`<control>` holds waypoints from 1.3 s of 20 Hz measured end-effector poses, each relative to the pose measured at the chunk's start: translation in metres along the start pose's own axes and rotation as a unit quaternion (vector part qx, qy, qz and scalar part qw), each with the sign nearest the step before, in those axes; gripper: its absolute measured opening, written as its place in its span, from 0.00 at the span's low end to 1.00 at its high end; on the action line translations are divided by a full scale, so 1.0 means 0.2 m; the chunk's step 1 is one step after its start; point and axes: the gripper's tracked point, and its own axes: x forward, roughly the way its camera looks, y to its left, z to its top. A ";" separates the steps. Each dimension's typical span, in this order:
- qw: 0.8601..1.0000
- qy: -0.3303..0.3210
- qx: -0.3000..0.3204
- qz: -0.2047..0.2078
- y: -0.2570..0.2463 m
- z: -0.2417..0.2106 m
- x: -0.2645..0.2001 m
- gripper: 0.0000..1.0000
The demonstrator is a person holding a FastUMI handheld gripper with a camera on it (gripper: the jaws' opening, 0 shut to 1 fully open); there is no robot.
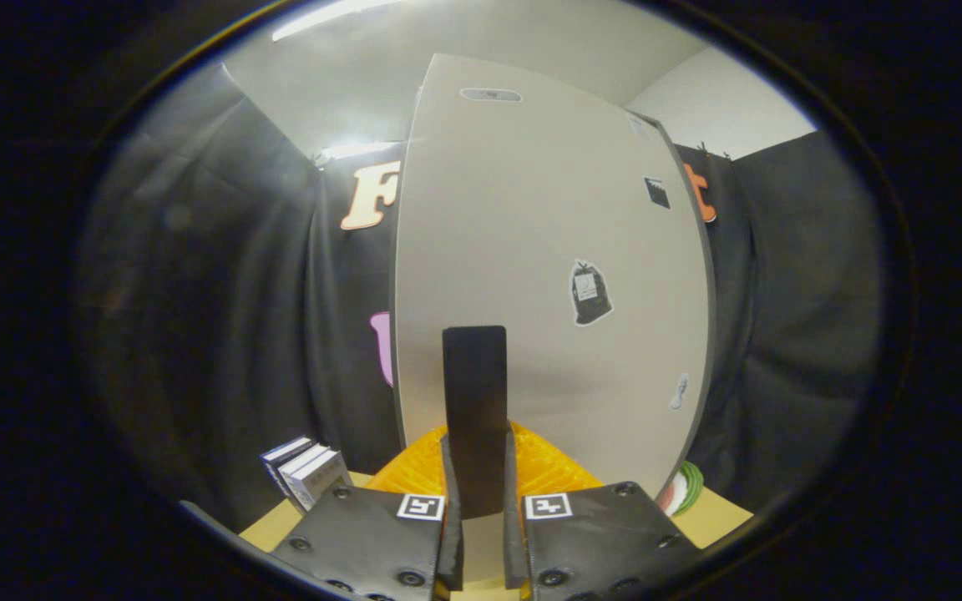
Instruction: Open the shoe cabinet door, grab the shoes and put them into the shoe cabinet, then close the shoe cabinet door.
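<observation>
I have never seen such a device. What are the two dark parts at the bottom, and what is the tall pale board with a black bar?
The camera rides on a hand-held gripper and looks forward along its two fingers; those are the dark parts. The pale board is the shoe cabinet door. The black bar is its handle, standing between the fingers, which appear to clamp it. Some boxes stand on the wooden table beside the cabinet.

Pale grey-beige cabinet door (531, 250) with black handle (474, 417) at six o'clock, black-and-white stickers (590, 292) toward three o'clock. Orange ribbed pattern beneath (548, 467). White books with dark spines (306, 474) at eight o'clock, on light tan table (715, 517).
</observation>
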 end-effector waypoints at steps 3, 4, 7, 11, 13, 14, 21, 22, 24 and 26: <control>1.000 -0.002 -0.003 -0.009 -0.05 0.01 -0.07 0.20; 1.000 -0.004 -0.004 -0.013 -0.07 0.01 -0.10 0.20; 1.000 -0.008 -0.010 -0.017 -0.12 0.02 -0.18 0.20; 1.000 -0.009 -0.007 -0.007 -0.19 0.03 -0.26 0.20; 1.000 -0.010 -0.012 -0.001 -0.23 0.03 -0.29 0.20; 1.000 -0.009 -0.013 0.002 -0.25 0.03 -0.32 0.20; 0.999 -0.014 -0.022 0.019 -0.41 0.04 -0.44 0.19; 0.999 -0.015 -0.023 0.020 -0.44 0.04 -0.46 0.19; 0.999 -0.015 -0.028 0.020 -0.50 0.05 -0.49 0.19; 0.999 -0.014 -0.034 0.015 -0.55 0.05 -0.52 0.19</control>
